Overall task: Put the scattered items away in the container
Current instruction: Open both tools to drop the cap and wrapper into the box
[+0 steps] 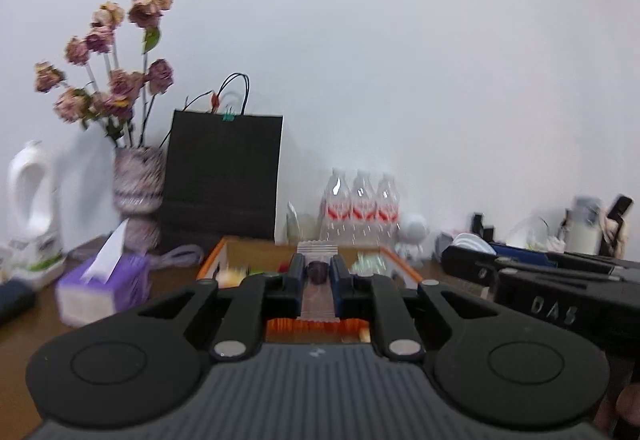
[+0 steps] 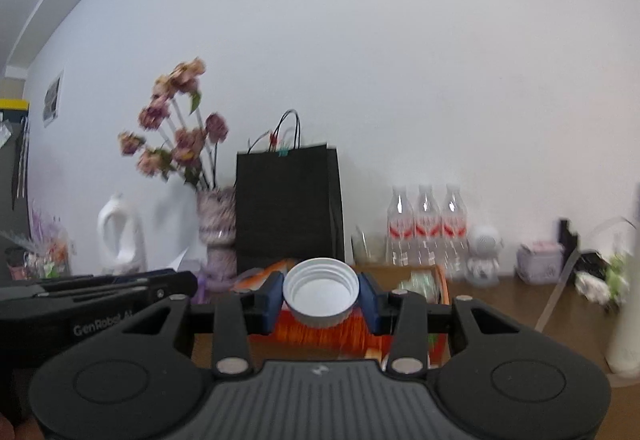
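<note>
Both tongs loaded over the box, drop-off not yet made

The left tongs (image 1: 317, 276) were clamped on a clear-wrapped snack packet (image 1: 318, 294) with a dark piece inside, and the right tongs (image 2: 322, 298) were clamped on a white screw cap (image 2: 321, 290), its open side facing the camera. Both loads hung near the orange-edged cardboard box (image 1: 400, 260), which sat on the brown surface (image 1: 24, 336) in front of the black paper bag (image 1: 222, 175) and the water bottles (image 1: 360, 203). Blurred items, one pale green and one yellowish, already lay inside the box, so part of the tidying looked done. Judging by this, the two held things remained to be released into it; whether more items were scattered elsewhere on the surface could not be told.
</note>
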Motion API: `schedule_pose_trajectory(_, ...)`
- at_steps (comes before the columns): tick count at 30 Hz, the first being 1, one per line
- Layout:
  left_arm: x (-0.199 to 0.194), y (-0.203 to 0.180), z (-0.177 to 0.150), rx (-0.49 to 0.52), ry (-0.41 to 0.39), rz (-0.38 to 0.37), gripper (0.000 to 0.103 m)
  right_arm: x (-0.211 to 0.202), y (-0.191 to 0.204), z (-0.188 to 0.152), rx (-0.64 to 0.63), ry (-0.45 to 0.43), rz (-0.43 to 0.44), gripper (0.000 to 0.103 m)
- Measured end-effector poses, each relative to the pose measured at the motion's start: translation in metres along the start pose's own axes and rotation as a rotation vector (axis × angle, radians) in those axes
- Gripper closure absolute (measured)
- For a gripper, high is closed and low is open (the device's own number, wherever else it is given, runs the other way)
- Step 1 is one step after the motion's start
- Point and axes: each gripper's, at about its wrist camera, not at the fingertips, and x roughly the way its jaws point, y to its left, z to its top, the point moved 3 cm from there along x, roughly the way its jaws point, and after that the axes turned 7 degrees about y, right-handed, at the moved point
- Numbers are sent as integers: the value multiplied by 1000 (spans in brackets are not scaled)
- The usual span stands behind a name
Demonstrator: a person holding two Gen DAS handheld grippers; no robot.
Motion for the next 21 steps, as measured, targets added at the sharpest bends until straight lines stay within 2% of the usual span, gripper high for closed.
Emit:
schedule_pose_trajectory(3,68,15,39,15,-3,-2,89,53,-26,41,39,10,14,64)
schedule_pose_trajectory(6,149,30,67,-10,106,5,89,121,-60,83,92,120,40,64)
schedule_pose_trajectory(7,183,34,73,3,180,-10,89,146,-71,91,99,190,31,64)
schedule_pose_trajectory(9,235,39,74,20,301,-5,89,203,-97,101,151,385,18,64)
schedule_pose_trajectory(11,282,46,68,38,419,-1,89,253,-117,97,180,579,24,64)
schedule_pose_trajectory(13,319,55,57,37,513,15,89,291,-130,87,155,710,-7,64)
schedule_pose_trajectory(15,344,61,45,50,602,-9,89,319,-136,73,106,811,-53,64)
schedule_pose_trajectory(21,385,61,12,52,728,18,88,376,-133,25,-13,1005,-153,64)
